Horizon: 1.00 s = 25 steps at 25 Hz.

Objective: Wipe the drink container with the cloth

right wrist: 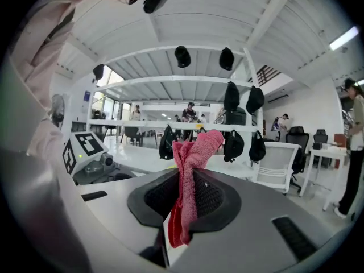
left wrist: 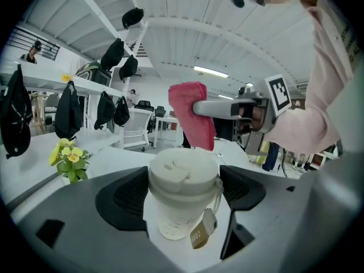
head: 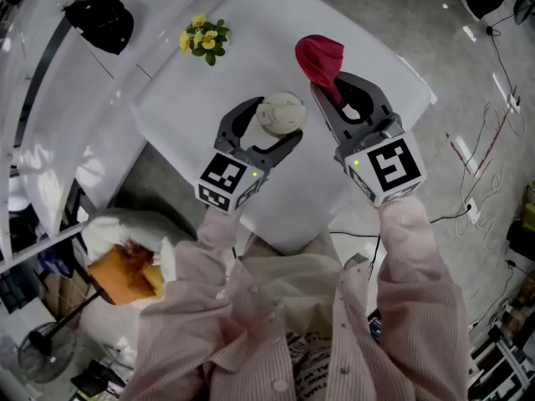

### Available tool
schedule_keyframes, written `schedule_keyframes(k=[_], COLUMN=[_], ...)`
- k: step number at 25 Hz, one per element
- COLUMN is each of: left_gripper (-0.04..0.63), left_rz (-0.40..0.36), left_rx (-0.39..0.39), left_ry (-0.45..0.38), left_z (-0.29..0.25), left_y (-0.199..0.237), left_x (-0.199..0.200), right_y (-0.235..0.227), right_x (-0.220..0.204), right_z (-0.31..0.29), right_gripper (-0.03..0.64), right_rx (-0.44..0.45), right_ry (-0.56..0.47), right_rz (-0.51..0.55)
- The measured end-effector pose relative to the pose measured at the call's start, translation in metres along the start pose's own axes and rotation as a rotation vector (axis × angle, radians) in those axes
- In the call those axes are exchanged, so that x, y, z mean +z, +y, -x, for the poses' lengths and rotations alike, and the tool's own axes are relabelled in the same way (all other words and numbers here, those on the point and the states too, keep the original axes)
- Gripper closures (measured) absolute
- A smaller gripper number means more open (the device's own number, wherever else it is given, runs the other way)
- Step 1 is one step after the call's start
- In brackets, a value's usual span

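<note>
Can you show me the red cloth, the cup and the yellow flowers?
red cloth [right wrist: 192, 152], right gripper view, on the bunched part sticking up between the jaws.
cup [left wrist: 183, 169], left gripper view, on its white lid.
yellow flowers [head: 203, 38], head view, on the blooms.

A white tabletop [head: 251, 23] carries a small bunch of yellow flowers [head: 204, 39] with green leaves, set near its far left corner. A black cap [head: 102, 22] lies on the adjoining white surface to the left, well apart from the flowers. Further black caps and bags [right wrist: 232, 97] hang from a white overhead rack. A white chair [right wrist: 277, 164] stands near the rack. Cables [head: 489, 161] run across the grey floor at the right.
</note>
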State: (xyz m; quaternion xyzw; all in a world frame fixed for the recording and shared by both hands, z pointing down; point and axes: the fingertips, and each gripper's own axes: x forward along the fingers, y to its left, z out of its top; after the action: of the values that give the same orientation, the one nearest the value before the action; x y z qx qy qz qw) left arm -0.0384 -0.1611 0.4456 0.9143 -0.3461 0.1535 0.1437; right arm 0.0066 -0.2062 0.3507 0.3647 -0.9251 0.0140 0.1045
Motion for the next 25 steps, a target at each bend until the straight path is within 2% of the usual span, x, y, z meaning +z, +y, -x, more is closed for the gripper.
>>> schedule_keyframes(k=[10,15,18,25], left_gripper=[0.219,0.219,0.219,0.219], left_rz=[-0.015,-0.011,-0.012,-0.019], left_rx=[-0.040,-0.051,-0.052,-0.064], left_ry=[-0.024,-0.034,-0.044,-0.033], left_z=[0.001,0.001,0.001,0.001], left_y=[0.000,0.000,0.001,0.001], left_x=[0.003,0.002,0.004,-0.003], right_y=[0.052,0.070,0.076,0.081], right_x=[-0.015,-0.035,-0.044,-0.049], right_z=[-0.042,-0.048,-0.049,-0.045], right_gripper=[0.571,0.571,0.571,0.571], right_rx=[0.216,0.332,0.378,0.407], right_ry=[0.194,0.336,0.401,0.481], right_rz=[0.339,0.479,0.521,0.558])
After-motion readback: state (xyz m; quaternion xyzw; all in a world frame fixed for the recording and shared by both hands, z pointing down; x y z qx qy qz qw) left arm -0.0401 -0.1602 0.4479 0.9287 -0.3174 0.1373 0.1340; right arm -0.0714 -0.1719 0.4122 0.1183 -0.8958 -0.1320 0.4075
